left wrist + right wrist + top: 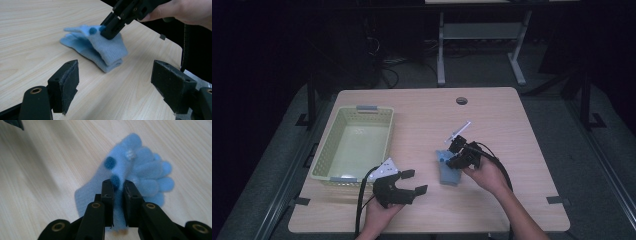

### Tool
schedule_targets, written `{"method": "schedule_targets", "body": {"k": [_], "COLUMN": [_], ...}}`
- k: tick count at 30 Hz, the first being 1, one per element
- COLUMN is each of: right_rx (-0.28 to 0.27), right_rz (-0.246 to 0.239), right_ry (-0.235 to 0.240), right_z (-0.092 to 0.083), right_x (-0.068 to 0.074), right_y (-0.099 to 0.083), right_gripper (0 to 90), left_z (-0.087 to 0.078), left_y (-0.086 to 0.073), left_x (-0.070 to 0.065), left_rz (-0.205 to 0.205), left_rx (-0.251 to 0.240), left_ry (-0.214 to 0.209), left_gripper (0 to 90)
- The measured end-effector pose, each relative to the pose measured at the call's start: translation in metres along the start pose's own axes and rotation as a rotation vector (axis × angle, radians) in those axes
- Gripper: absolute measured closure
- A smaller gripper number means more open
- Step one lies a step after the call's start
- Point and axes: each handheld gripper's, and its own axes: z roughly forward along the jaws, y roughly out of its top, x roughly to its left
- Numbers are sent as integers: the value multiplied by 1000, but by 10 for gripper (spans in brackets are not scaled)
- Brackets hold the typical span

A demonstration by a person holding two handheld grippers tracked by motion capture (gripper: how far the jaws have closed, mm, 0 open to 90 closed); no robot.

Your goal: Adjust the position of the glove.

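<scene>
Right gripper view shows dark dots on the glove point(117, 185) – right gripper point(118, 195) fingers pinch its fabric, angled down; left gripper point(115, 82) level, fingers open.

Pale wood surface point(512, 130), light green basket point(354, 142) at its left, folded blue gloves point(448, 172) lying near the middle, small syringe point(459, 131) beyond them

The left tool point(412, 181) is black and sits low over the light wooden desk point(512, 130) near the person's edge. Its two jaws stand far apart, with nothing between them. The right tool point(455, 154) tips down toward the desk. Its jaws are squeezed together, pinching a soft blue woolly glove point(130, 170).
</scene>
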Motion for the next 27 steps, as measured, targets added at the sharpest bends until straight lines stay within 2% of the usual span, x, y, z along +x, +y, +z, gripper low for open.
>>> {"method": "schedule_targets", "body": {"k": [11,12,13,16,18,19,20,21,23,27], "right_rx": [28,36,33,17,-3,-15,-15,-26,-25,0], "right_rz": [11,9,13,20,22,29,29,35,34,55], "right_ry": [-40,-60,-73,-87,-87,-76,-76,-61,-58,-41], "right_z": [14,16,16,14,12,12,12,14,15,30], "right_x": [-1,-1,0,1,1,2,2,2,2,-4], "right_y": [-2,-2,-2,-2,-1,-2,-2,-3,-3,-7], "right_gripper": [737,683,665,652,666,743,743,787,800,833], "left_z": [0,0,0,0,0,0,0,0,0,2], "left_y": [0,0,0,0,-1,-1,-1,0,0,-1], "left_x": [1,1,1,2,2,2,2,2,2,2], "left_rz": [-4,-3,-7,-15,-17,-18,-18,-18,-18,-21], "left_rx": [-1,0,2,6,7,4,4,1,2,6], "left_ry": [-4,-4,-6,-7,-7,-7,-7,-6,-7,-12], "left_gripper": [222,223,223,223,223,224,223,224,224,224]}}
